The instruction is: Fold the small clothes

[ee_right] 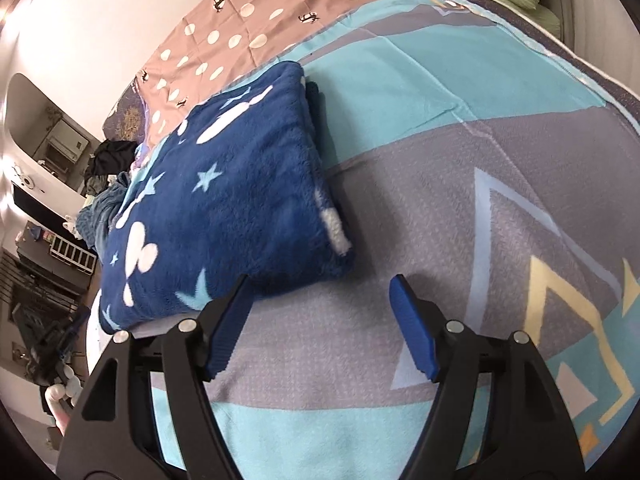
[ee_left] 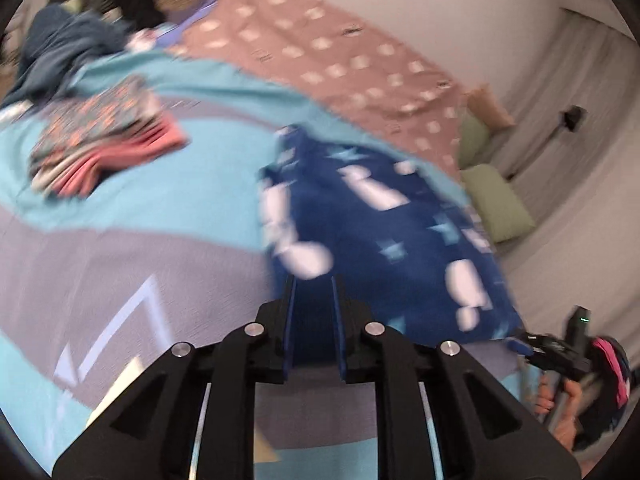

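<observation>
The bed holds the folded blue fleece, lying near its front edge, long side running away toward the dotted sheet. The fleece lies ahead and left of the right gripper, whose jaws are wide with nothing between them. The left gripper is narrow, holding nothing, with the fleece just ahead. Both look close to it.

I count one folded navy fleece, two green pillows, and perhaps one folded stack; it's blurred.
</observation>
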The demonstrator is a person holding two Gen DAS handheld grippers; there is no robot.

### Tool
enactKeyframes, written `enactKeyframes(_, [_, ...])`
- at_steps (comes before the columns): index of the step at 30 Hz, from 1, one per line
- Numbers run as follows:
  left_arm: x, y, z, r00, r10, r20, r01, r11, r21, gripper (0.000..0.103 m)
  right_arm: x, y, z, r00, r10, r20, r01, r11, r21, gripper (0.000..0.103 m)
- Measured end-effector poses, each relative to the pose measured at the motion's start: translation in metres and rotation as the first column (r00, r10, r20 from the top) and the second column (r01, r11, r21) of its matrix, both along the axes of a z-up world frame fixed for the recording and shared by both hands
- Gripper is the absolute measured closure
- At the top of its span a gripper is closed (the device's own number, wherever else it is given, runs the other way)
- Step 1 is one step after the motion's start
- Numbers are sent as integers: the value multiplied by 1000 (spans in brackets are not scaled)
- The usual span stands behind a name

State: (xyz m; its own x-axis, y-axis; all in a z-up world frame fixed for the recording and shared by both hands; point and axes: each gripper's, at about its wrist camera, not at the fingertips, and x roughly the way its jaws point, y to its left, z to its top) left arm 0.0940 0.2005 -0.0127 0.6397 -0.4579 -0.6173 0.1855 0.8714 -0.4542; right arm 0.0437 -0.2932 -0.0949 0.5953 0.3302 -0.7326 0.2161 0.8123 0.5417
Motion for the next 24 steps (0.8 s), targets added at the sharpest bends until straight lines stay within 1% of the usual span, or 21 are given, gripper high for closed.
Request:
enactKeyframes(2, [7,-15,4,999,-45,17,45,999,3,88,5,2,-4,1000,11,4,-11,998,59,29])
enactKeyframes(3, [12,-25,1,998,-62,13,61,998,13,88,9,2,-7,1000,4,6,-4,995,102,28])
enactKeyframes(4, [19,-34,-5,997,-80,-4,80,997,22,85,13,2,-9,1000,-5,11,4,991,135,25])
enactKeyframes(5, [31,-45,-22,992,-109,-58,110,993,28,84,16,2,-11,1000,-18,18,14,985,170,24])
enactKeyframes(6, [36,-50,-35,989,-105,-102,110,993,43,84,20,0,-15,999,-37,14,33,979,199,24])
enactKeyframes(7, [42,-55,-54,982,-86,-170,99,992,72,85,25,-4,-20,997,-72,0,70,970,231,24])
enactKeyframes(8, [45,-55,-69,978,-74,-194,88,994,64,84,27,-8,-22,995,-101,-2,99,964,246,28])
enactKeyframes(9, [41,-52,-72,987,-69,-146,76,996,42,85,28,-12,-22,991,-133,-9,132,965,228,60])
enactKeyframes(10, [38,-50,-71,987,-83,-139,91,995,50,86,29,-15,-23,989,-148,-23,149,970,191,81])
enactKeyframes(11, [36,-47,-70,987,-87,-138,96,994,55,92,29,-17,-26,989,-141,-39,146,970,192,83])
enactKeyframes(12, [35,-43,-70,985,-78,-154,89,994,63,94,27,-16,-26,990,-129,-52,136,973,187,86])
enactKeyframes(13, [33,-39,-70,984,-77,-164,87,994,60,97,25,-14,-24,992,-112,-54,120,980,161,87])
enactKeyframes(14, [32,-34,-71,983,-78,-169,88,995,54,99,24,-11,-21,995,-91,-49,97,987,125,87])
enactKeyframes(16, [29,-27,-72,983,-72,-169,77,997,27,99,27,-7,-17,997,-62,-49,66,995,71,83])
enactKeyframes(17, [27,-26,-71,984,-69,-163,74,997,23,99,26,-7,-14,997,-68,-46,69,997,42,80])
enactKeyframes(19, [21,-30,-61,987,-67,-145,77,995,69,100,20,-7,-2,992,-119,-35,117,992,-47,62])
enactKeyframes(20, [19,-34,-54,989,-74,-130,86,992,92,100,17,-7,6,990,-143,-16,141,985,-103,57])
enactKeyframes(21, [18,-43,-46,990,-95,-106,105,989,101,100,12,-5,15,987,-158,11,158,975,-157,58])
enactKeyframes(22, [14,-46,-37,990,-117,-83,125,987,101,100,11,2,27,987,-151,50,159,965,-207,65])
enactKeyframes(23, [12,-52,-25,988,-146,-47,150,983,102,99,13,11,39,989,-116,89,135,961,-243,69])
enactKeyframes(24, [13,-57,-16,987,-161,-19,162,981,104,99,14,18,46,990,-90,109,115,960,-255,71])
